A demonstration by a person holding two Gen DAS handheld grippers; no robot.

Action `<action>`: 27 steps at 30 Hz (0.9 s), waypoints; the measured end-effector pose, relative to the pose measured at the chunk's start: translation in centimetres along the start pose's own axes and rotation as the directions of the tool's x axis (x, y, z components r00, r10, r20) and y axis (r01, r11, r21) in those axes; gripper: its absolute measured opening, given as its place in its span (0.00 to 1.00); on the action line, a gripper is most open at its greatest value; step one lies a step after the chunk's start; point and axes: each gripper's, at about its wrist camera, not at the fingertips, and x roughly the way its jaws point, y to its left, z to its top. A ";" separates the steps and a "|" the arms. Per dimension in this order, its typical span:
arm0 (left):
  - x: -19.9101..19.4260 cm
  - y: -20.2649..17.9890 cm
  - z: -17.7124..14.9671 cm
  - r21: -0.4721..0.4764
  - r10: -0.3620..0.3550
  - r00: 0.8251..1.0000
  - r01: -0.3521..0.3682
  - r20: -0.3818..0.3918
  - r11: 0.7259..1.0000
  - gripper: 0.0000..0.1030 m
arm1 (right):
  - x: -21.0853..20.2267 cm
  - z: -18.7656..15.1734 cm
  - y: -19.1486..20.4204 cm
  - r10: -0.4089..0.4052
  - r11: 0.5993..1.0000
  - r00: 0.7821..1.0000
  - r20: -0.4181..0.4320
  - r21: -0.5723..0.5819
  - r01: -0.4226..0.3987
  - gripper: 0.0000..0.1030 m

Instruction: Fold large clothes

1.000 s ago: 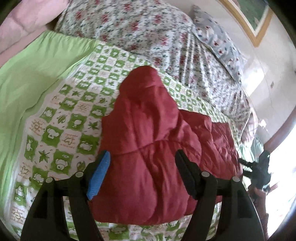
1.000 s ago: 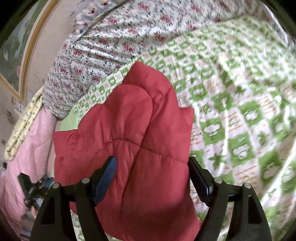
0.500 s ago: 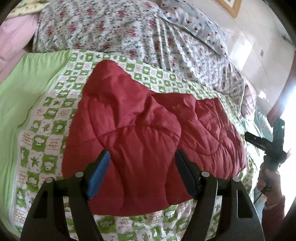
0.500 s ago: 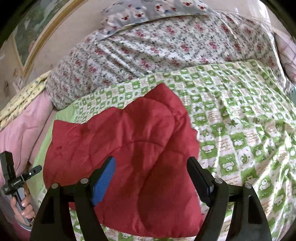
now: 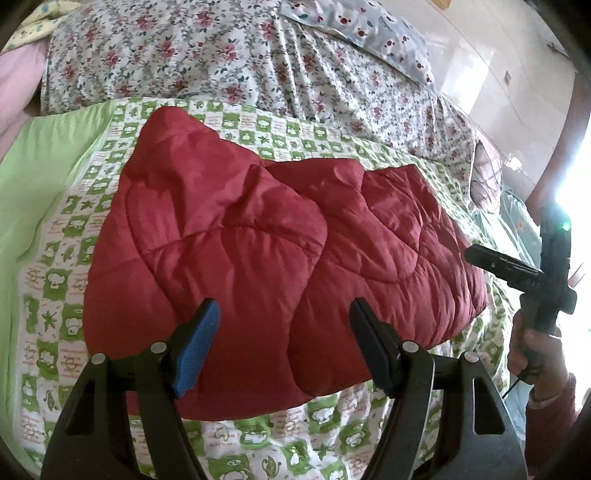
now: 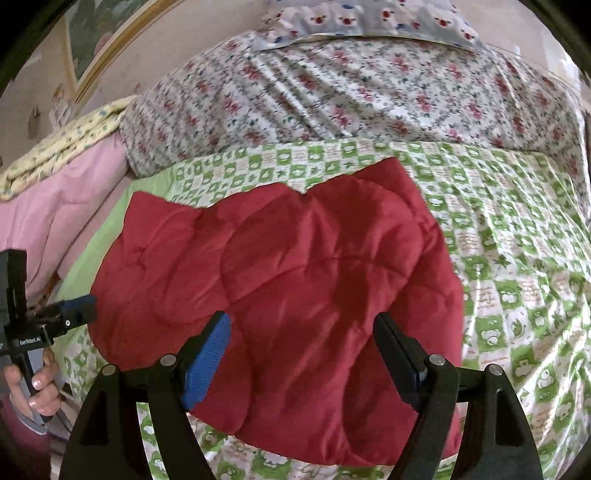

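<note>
Garment first: a red quilted jacket (image 5: 258, 258) lies folded into a thick bundle on a green-and-white checked sheet (image 5: 66, 280), near the bed's front edge. Which parts are sleeves or collar cannot be made out — only padded lobes and stitched seams show. Its near edge is cut off behind the gripper frames in both wrist views.

The left gripper (image 5: 284, 343) hangs over the bundle with jaws spread; the blue pad (image 5: 197, 350) and the black one stand apart, pressing on nothing. Whether the tips brush the fabric cannot be told. The right gripper (image 6: 301, 354) is likewise spread wide above the jacket, nothing pinched between its fingers.

Each gripper also appears at the margin of the other's view: the right one at the far right of the left wrist view, held by a hand (image 5: 535, 354) with a red cuff, half lost in window glare — the left one at the left edge of the right wrist view, partly cropped.

Behind the checked sheet, a floral duvet (image 6: 332, 92) and a patterned pillow (image 6: 369, 18), its top cut off. Pink bedding (image 6: 55, 206) lies at the left.
</note>
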 end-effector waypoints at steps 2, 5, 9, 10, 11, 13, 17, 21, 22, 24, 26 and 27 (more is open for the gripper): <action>0.2 -0.3 0.0 0.010 -0.005 1.000 0.005 -0.008 1.000 0.70 | 0.3 -0.1 0.7 0.005 1.000 1.000 -0.005 -0.022 -0.005 0.79; 0.6 -0.9 -0.1 0.030 -0.006 1.000 0.006 -0.017 1.000 0.70 | 0.7 -0.2 1.9 0.008 0.998 1.000 -0.013 -0.063 -0.008 0.79; 1.5 -1.4 -0.1 0.050 0.005 0.999 -0.003 -0.036 0.999 0.70 | 1.6 -0.3 3.0 0.015 0.995 0.999 -0.031 -0.102 -0.019 0.79; 1.7 -1.5 -0.2 0.052 0.008 0.999 -0.006 -0.040 0.999 0.70 | 2.0 -0.4 3.3 0.014 0.993 0.999 -0.037 -0.115 -0.018 0.79; 2.0 -1.5 -0.2 0.055 0.014 0.999 -0.011 -0.042 0.998 0.70 | 2.3 -0.5 3.6 0.012 0.992 0.999 -0.043 -0.125 -0.017 0.79; 2.5 -1.5 -0.2 0.061 0.024 0.999 -0.021 -0.044 0.998 0.70 | 3.2 -0.6 4.0 0.008 0.990 0.998 -0.063 -0.142 -0.017 0.79; 3.7 -0.8 0.2 0.065 0.060 0.997 -0.057 -0.050 0.996 0.70 | 5.3 -0.8 4.2 -0.022 0.987 0.995 -0.096 -0.160 0.007 0.79; 4.9 0.6 1.1 0.021 0.065 0.997 -0.064 -0.053 0.998 0.70 | 6.6 0.1 3.5 -0.039 0.989 0.994 -0.104 -0.147 0.023 0.80; 5.1 1.1 1.3 0.007 0.064 0.997 -0.064 -0.052 0.998 0.70 | 6.9 0.5 3.2 -0.041 0.990 0.993 -0.107 -0.137 0.026 0.80; 5.8 2.0 2.1 -0.026 0.063 0.997 -0.065 -0.049 0.998 0.70 | 7.6 1.2 2.5 -0.056 0.992 0.992 -0.112 -0.116 0.043 0.80; 6.5 2.8 2.9 -0.043 0.083 0.996 -0.085 -0.046 0.995 0.70 | 8.3 1.9 1.7 -0.064 0.994 0.991 -0.118 -0.096 0.053 0.80; 6.9 3.0 3.3 -0.047 0.095 0.994 -0.097 -0.048 0.994 0.70 | 8.8 2.3 1.3 -0.069 0.995 0.990 -0.123 -0.086 0.059 0.80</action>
